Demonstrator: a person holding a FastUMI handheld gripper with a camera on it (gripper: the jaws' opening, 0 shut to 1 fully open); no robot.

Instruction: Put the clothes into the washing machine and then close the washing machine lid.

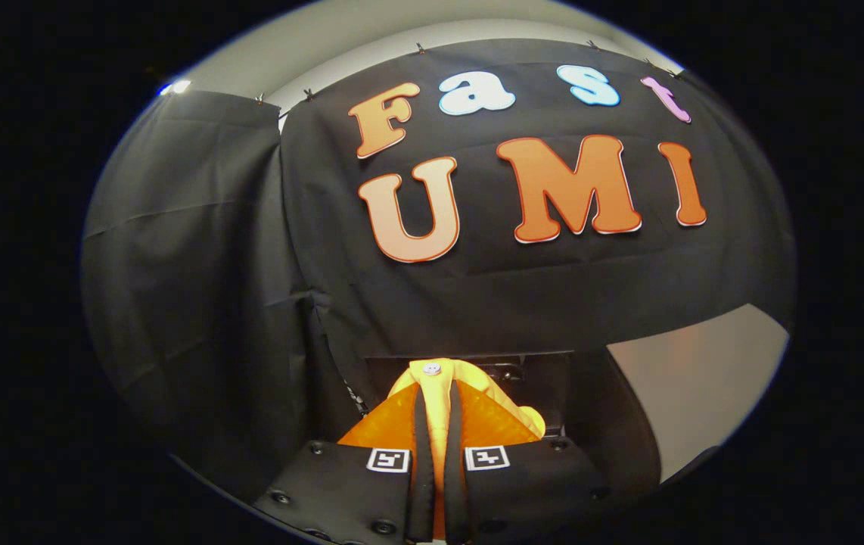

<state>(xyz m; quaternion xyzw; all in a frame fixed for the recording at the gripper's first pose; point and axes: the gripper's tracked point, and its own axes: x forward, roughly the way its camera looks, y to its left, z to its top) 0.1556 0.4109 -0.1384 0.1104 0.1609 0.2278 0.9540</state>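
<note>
The tongs are clamped on a yellow-and-orange garment: the two dark fingers run close together with only a thin strip of yellow cloth showing between them, so both press on the fabric. The garment is held up off any surface, bunched around the fingers, with orange panels spreading to either side of them and a yellow fold rising to a peak just past the fingertips, where a small white button sits. Just beyond that peak is a dark rectangular opening set low against the booth's black cloth wall; I take it to be part of the washing machine, but whether it is the drum mouth or something else I cannot tell, and no lid can be made out. As a judgement, the task is in its early-middle part: the clothes are picked up and in carry, not yet dropped in, and the lid closing is all still to do. The garment's long axis seems to run along the fingers, pointing forward and slightly up toward that opening, with the buttoned end leading and the wider orange bulk trailing back near the base of the tongs.
</note>
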